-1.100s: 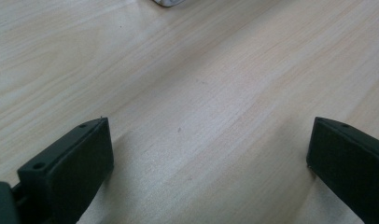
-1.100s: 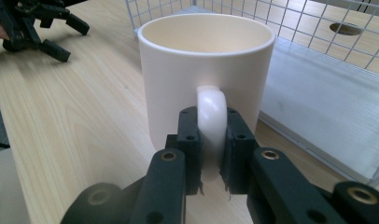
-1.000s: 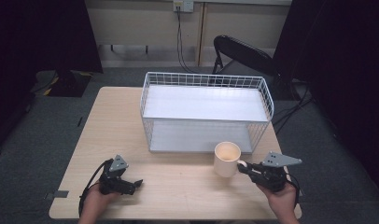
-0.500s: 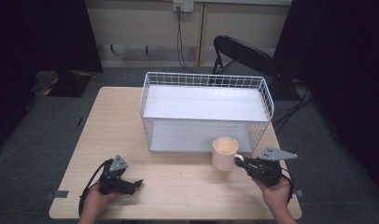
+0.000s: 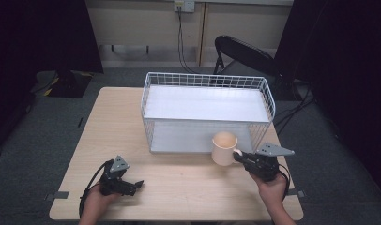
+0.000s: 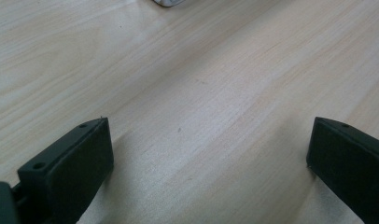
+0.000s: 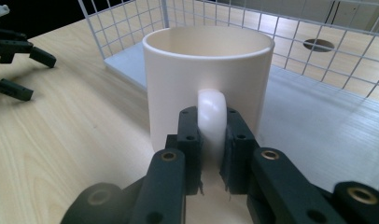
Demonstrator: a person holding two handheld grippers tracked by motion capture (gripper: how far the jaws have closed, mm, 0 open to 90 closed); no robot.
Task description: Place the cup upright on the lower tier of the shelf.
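A cream mug (image 5: 224,146) stands upright just in front of the white wire basket (image 5: 207,77), near its right front corner. My right gripper (image 5: 239,154) is shut on the mug's handle. In the right gripper view both pads clamp the handle (image 7: 211,112) of the mug (image 7: 208,65), whose inside looks empty. My left gripper (image 5: 138,185) lies low over the table's front left, open. In the left gripper view, its gripper (image 6: 208,140) has jaws far apart with bare wood between them.
The basket (image 7: 318,28) has a flat white floor and tall mesh walls. The wooden table (image 5: 179,187) has free room between the two grippers. The left gripper (image 7: 36,74) also appears at the left of the right gripper view. A black chair (image 5: 245,51) stands behind the table.
My right gripper has carried the mug a little away from the table's front edge, toward the basket's front wall. The left gripper has stayed where it was.
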